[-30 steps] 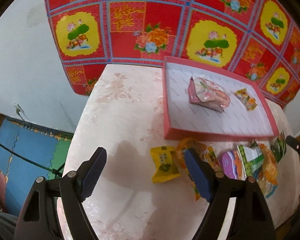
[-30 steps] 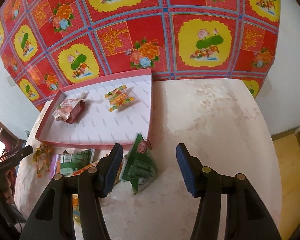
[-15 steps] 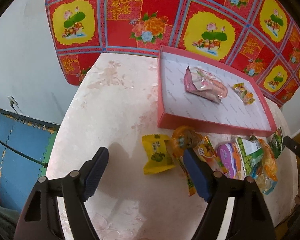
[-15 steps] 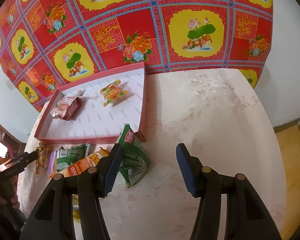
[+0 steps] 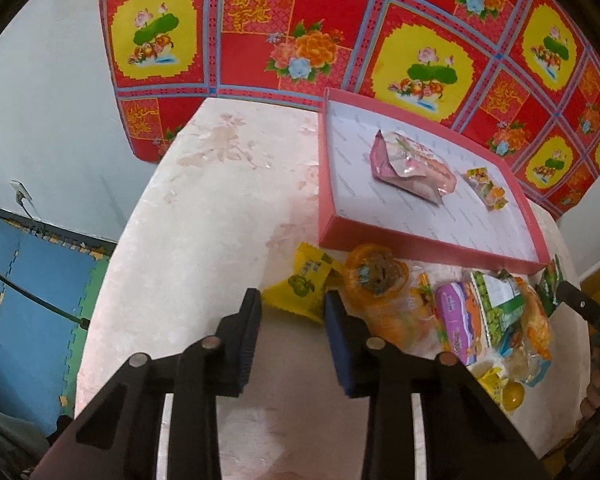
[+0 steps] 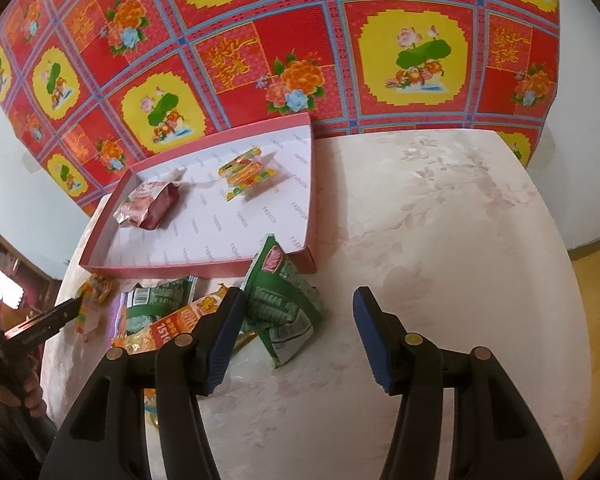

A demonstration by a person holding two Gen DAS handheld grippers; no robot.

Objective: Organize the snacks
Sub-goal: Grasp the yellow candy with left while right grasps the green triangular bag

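Observation:
A red tray [image 5: 420, 246] with a white floor holds a pink packet [image 5: 410, 166] and a small orange-green packet [image 5: 486, 186]; the tray also shows in the right wrist view [image 6: 204, 270]. Several loose snacks lie in front of it. My left gripper [image 5: 292, 312] has narrowed around the yellow packet [image 5: 304, 284], whose near edge lies between the fingers; I cannot tell whether the pads touch it. My right gripper [image 6: 296, 316] is open and empty, with the green packet [image 6: 284, 300] beside its left finger [image 6: 224, 332].
The pile holds an orange jelly cup [image 5: 374, 276], a purple packet [image 5: 456, 320], a green-white packet [image 5: 496, 300] and an orange packet [image 6: 180, 320]. The pale marble table [image 6: 440, 240] ends at a rounded left edge [image 5: 112, 248]. A red patterned cloth [image 6: 300, 40] hangs behind.
My left gripper has moved forward to the yellow packet and its fingers have closed from wide open to a narrow gap. My right gripper has stayed open and shifted slightly.

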